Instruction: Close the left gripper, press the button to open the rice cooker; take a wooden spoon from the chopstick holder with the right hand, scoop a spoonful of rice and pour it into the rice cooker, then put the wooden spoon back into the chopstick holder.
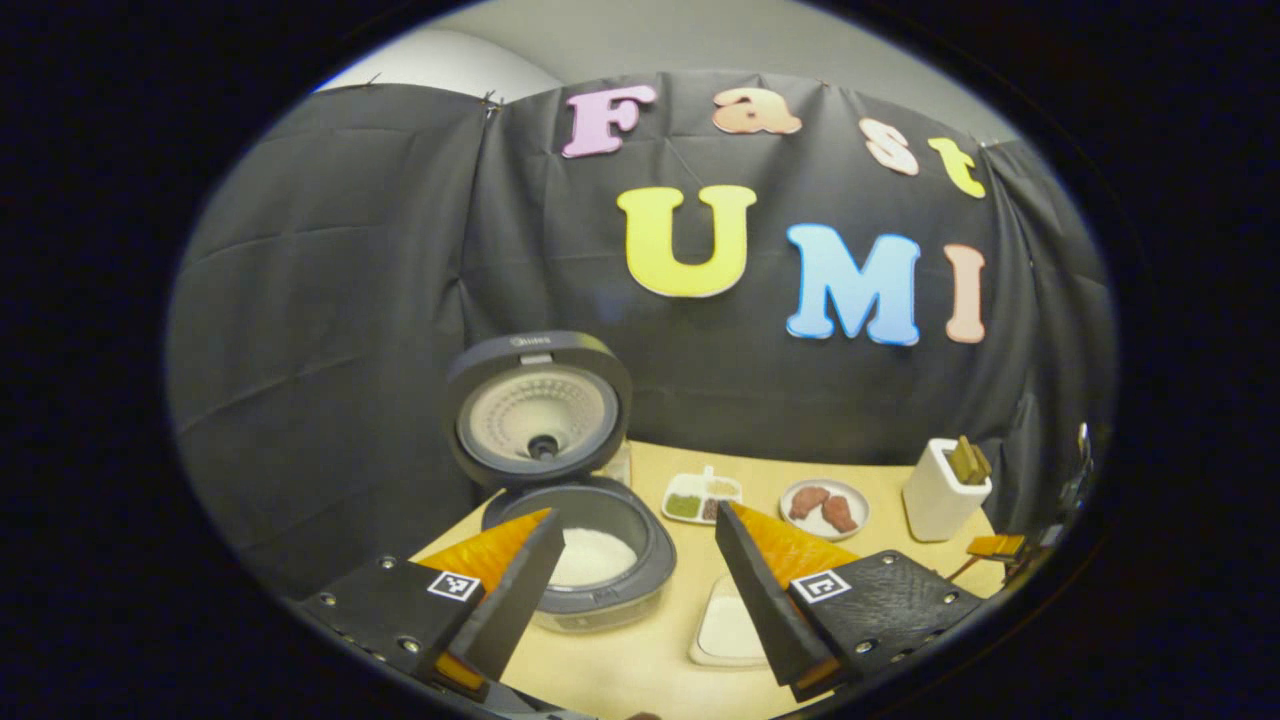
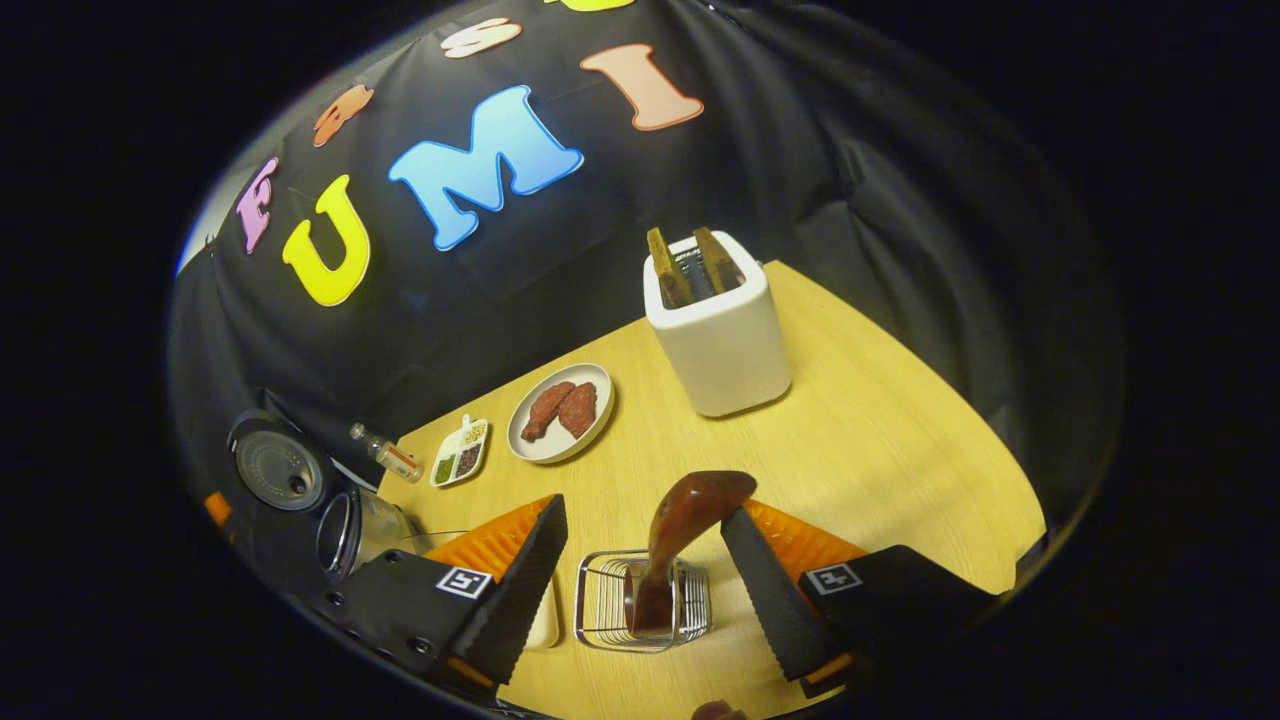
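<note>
Rice cooker (image 1: pixel 560 480), lid raised: small brand word on the lid's top edge, too faint to read | left gripper (image 1: pixel 640 560): square black-and-white marker tag on each finger mount, no letters | right gripper (image 2: pixel 640 580): same marker tags | nothing else legible

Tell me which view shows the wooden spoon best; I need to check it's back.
The right gripper view: the wooden spoon stands in the wire holder between the open tool's fingers. The left gripper view doesn't let me make it out.
</note>
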### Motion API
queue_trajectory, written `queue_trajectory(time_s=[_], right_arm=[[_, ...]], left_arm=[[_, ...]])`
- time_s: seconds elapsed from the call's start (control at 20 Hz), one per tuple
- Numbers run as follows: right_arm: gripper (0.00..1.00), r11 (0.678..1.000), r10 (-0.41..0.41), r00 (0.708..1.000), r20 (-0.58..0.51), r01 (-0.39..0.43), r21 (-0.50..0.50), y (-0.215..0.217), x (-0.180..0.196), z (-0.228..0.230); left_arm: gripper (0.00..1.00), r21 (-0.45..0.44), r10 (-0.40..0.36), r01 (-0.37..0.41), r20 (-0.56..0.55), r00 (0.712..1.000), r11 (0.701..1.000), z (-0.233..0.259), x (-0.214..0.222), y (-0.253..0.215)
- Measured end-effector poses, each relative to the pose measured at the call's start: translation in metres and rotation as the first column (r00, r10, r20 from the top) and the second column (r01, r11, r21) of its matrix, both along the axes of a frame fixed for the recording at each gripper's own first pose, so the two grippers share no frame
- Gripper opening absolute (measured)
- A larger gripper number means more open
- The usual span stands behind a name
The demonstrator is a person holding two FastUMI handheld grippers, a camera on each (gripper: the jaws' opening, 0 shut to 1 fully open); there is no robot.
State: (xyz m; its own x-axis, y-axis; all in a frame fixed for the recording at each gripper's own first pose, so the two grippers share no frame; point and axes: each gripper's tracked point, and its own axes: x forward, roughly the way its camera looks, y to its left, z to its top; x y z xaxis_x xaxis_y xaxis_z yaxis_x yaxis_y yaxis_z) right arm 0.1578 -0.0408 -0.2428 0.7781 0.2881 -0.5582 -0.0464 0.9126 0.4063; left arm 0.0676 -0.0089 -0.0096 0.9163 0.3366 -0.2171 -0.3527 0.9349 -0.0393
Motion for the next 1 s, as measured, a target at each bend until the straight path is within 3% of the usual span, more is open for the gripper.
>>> queue_trajectory(time_s=[0.25,0.45,0.75,0.8,0.95,1.0], right_arm=[[0.98,0.994,-0.082,0.994,0.076,0.087,-0.072,-0.001,-0.025,0.023],[0.98,0.983,-0.12,0.976,0.183,0.142,-0.113,0.004,-0.038,0.058],[0.98,0.967,-0.167,0.937,0.306,0.217,-0.137,0.008,-0.068,0.105],[0.98,0.964,-0.172,0.932,0.318,0.226,-0.14,0.008,-0.071,0.108],[0.98,0.959,-0.186,0.919,0.348,0.248,-0.141,0.006,-0.083,0.12],[0.98,0.956,-0.187,0.914,0.36,0.254,-0.149,0.004,-0.086,0.122]], left_arm=[[0.96,0.047,-0.011,0.007,0.073,0.997,0.999,0.055,0.029,0.074],[0.94,0.021,-0.026,0.024,0.107,0.994,0.999,0.079,0.08,0.125],[0.96,-0.105,-0.046,0.053,0.075,0.996,0.993,0.084,0.141,0.178],[0.99,-0.138,-0.038,0.045,0.053,0.998,0.989,0.077,0.152,0.187],[0.94,-0.22,-0.025,0.027,0.01,1.0,0.975,0.055,0.185,0.208],[0.97,-0.255,-0.017,0.013,-0.012,1.0,0.967,0.043,0.179,0.218]])
